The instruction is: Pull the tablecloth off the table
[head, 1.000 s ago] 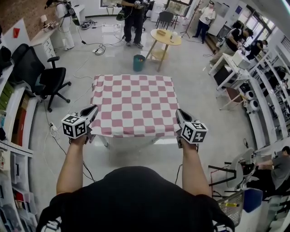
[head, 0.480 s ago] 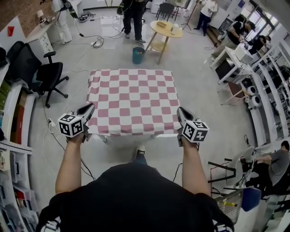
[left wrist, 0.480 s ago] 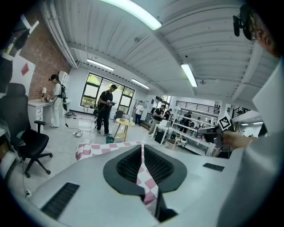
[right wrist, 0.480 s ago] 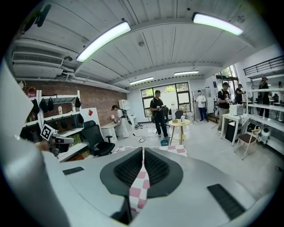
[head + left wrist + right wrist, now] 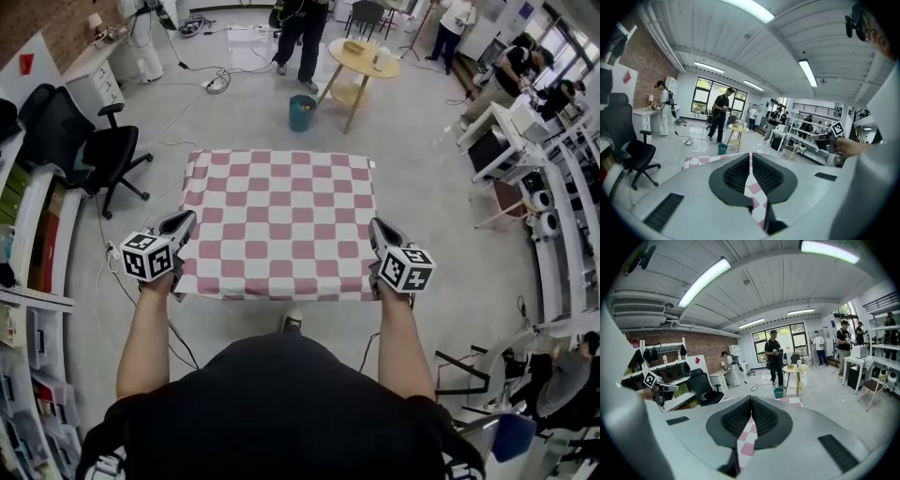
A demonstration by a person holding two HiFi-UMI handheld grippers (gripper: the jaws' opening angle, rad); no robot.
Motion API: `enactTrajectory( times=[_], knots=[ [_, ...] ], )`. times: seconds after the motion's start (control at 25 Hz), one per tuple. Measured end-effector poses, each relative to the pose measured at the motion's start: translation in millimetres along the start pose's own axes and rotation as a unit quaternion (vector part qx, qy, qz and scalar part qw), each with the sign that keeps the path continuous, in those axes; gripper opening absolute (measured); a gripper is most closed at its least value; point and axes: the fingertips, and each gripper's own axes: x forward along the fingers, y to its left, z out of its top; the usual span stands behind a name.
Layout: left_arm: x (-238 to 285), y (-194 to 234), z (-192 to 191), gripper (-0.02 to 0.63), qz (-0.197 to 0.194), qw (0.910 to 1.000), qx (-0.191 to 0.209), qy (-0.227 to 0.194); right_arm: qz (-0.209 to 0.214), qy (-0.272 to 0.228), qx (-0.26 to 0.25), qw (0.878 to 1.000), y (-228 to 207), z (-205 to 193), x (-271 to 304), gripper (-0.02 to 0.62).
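**Both near corners gripped, the pull is under way**

We have the red-and-white checked fabric tablecloth [image 5: 279, 220] pinched at its two near corners. In the left gripper view, the left gripper [image 5: 186, 222] has its jaws clamped together on a fold of checked cloth. In the right gripper view, the right gripper [image 5: 377, 226] is closing the last little bit, its pads already pressing on the cloth that runs between them.

The cloth is spread flat over the table, which is hidden beneath it. Its near hem is stretched in a straight line from one gripper to the other. Its far edge points toward the small green bin [image 5: 301, 112] on the floor.

We judge the grasp finished and the drawing-off begun. The next move calls for both grippers to travel back toward us together, level and at the same pace. That should let the cloth slide evenly off the far edge of the table rather than skew or bunch at one corner.

A second ago, the white near edge of the table and a leg showed below the hem. Half a second ago only a thin strip was left. Now the hem covers it completely, and a shoe [image 5: 292, 322] shows on the floor just below it. The bin and the black office chair [image 5: 103, 155] also sit lower in the head view than before.
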Motion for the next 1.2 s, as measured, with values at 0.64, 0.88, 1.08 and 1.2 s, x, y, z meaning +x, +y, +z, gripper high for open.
enactTrajectory(
  times=[0.64, 0.88, 1.08, 1.2],
  knots=[
    [121.5, 5.2, 42.7, 0.037, 0.053, 0.9984, -0.017, 0.006, 0.044, 0.018, -0.018, 0.999, -117.6, 48.6, 106.6, 0.025],
    [145.4, -2.5, 51.1, 0.035, 0.065, 0.9977, -0.017, 0.005, 0.065, 0.018, -0.025, 0.997, -140.5, 59.8, 130.3, 0.023],
    [149.3, -1.5, 47.2, 0.037, 0.078, 0.9966, -0.022, 0.016, 0.080, 0.011, -0.022, 0.996, -147.8, 70.2, 142.4, 0.023],
    [149.4, 4.7, 50.4, 0.037, 0.084, 0.9962, -0.022, 0.010, 0.088, 0.011, -0.023, 0.996, -146.1, 70.2, 146.8, 0.023]
  ],
)
